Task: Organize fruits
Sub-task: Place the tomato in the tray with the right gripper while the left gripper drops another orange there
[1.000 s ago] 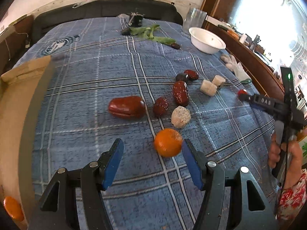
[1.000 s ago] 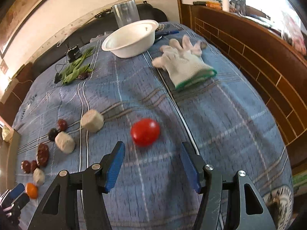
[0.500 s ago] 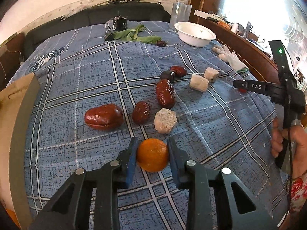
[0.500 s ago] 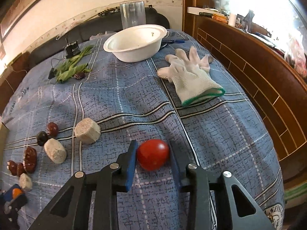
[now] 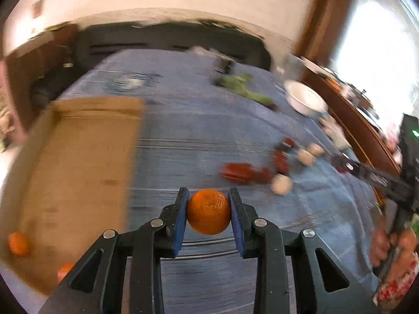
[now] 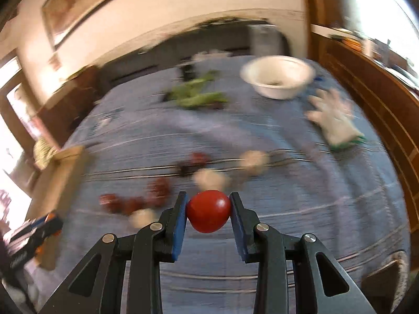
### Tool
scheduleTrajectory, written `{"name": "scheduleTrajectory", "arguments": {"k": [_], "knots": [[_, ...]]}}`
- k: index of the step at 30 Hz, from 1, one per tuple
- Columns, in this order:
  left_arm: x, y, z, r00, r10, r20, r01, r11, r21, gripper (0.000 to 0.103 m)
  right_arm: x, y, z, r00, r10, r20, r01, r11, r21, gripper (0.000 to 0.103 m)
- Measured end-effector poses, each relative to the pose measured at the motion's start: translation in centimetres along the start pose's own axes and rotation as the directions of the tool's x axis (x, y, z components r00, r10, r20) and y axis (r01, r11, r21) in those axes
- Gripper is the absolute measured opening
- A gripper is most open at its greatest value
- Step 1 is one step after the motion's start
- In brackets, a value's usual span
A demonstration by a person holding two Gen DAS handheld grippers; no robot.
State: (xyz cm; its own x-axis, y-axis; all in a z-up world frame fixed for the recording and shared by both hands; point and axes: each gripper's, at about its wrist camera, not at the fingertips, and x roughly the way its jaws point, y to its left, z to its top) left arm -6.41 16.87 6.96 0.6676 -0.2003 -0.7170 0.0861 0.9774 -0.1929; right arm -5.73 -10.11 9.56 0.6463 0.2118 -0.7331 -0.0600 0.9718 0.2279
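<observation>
While both tools were clamped on fruit, the scene behind them was smeared by motion. The left gripper pinched a small orange between its blue pads, which pressed on the two sides of the fruit, and the orange hung clear of the blue checked cloth. The right gripper pinched a red tomato in the same way, above the cloth.

I take the cardboard box as the landmark. In the left view the orange was just to the right of the box's near edge. Two more orange fruits lay at the near end of the box. The dark red dates and pale chunks lay well to the right of the box on the cloth, and the white bowl and a glove were farther right again.

The risk I judge here is slipping. Both fruits are round and smooth and are gripped only at two small places, so a fast swing could roll one out. The tomato is also soft, and a harder squeeze could bruise it. If the two tools head for the box together, they might knock each other.

Both grippers pointed forward and downward at the cloth. The person's right hand gripped the handle of its tool from below, far right of the box.
</observation>
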Motion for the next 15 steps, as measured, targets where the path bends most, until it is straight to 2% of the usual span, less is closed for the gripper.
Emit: {"name": "scheduleTrajectory", "arguments": {"k": [4,8,12,15], "knots": [[-1.7,6.6,0.1,0.991,0.131,0.009,-0.130,0.987,-0.094,0.029,0.3,7.2,-0.4,0.991,0.129,-0.035,-0.131,0.986,-0.099,0.035],[-2.3,12.2,0.4,0.969,0.247,-0.005,-0.245,0.958,-0.149,0.030,1.5,15.6,-1.4,0.963,0.248,-0.103,-0.265,0.940,-0.213,0.035],[-1.6,16.2,0.5,0.952,0.302,-0.043,-0.305,0.933,-0.193,0.030,3.3,22.3,-2.8,0.930,0.323,-0.177,-0.362,0.890,-0.276,0.035],[-0.8,18.1,0.3,0.945,0.317,-0.084,-0.328,0.918,-0.222,0.030,5.3,26.6,-3.6,0.917,0.334,-0.219,-0.390,0.864,-0.317,0.036]]}}
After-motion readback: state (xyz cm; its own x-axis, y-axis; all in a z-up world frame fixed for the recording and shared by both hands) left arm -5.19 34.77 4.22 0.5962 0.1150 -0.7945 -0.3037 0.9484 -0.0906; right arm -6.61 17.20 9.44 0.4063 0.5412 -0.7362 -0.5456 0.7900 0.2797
